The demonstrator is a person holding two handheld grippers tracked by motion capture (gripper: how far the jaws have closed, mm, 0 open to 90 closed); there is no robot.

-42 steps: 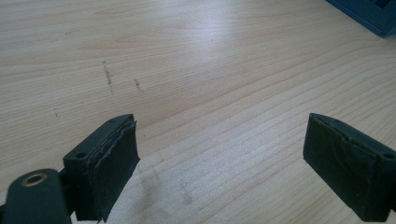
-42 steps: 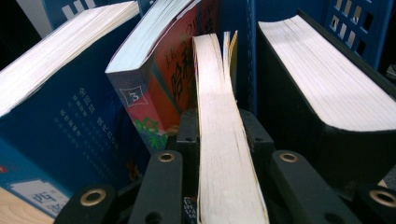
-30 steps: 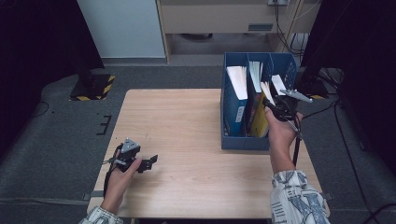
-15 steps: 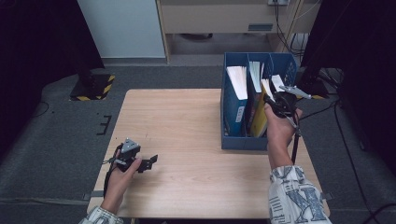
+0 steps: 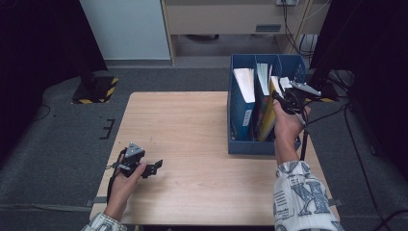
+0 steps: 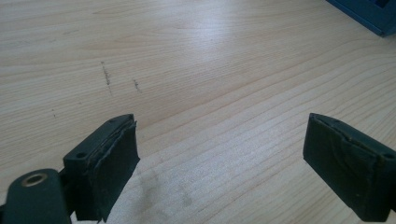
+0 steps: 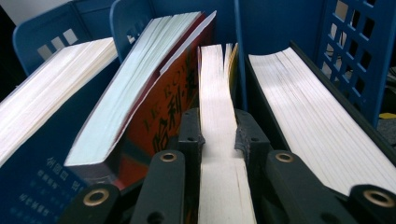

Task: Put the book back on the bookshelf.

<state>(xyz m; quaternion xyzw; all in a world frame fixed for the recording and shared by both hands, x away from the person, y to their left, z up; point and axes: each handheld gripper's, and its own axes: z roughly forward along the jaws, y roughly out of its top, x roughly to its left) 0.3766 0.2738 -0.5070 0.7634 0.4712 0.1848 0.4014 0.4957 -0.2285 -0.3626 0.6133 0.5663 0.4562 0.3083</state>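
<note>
Right hand edges forward at the file box

Nudged slightly toward the back of the blue file box (image 5: 239, 130), the right claw (image 5: 284, 98) stays clamped on a thin book (image 7: 218, 140) standing on edge, its long axis running away from the person. The right claw's own view shows page edges pinched between the jaws, beside a red-covered book (image 7: 163, 116). Unmoved, the left claw (image 5: 155, 168) rests wide open, empty, on the bench (image 5: 192, 125).

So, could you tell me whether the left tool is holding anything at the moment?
No, the left tool has its jaws spread wide apart over the bare wooden table, with nothing between them.
</note>
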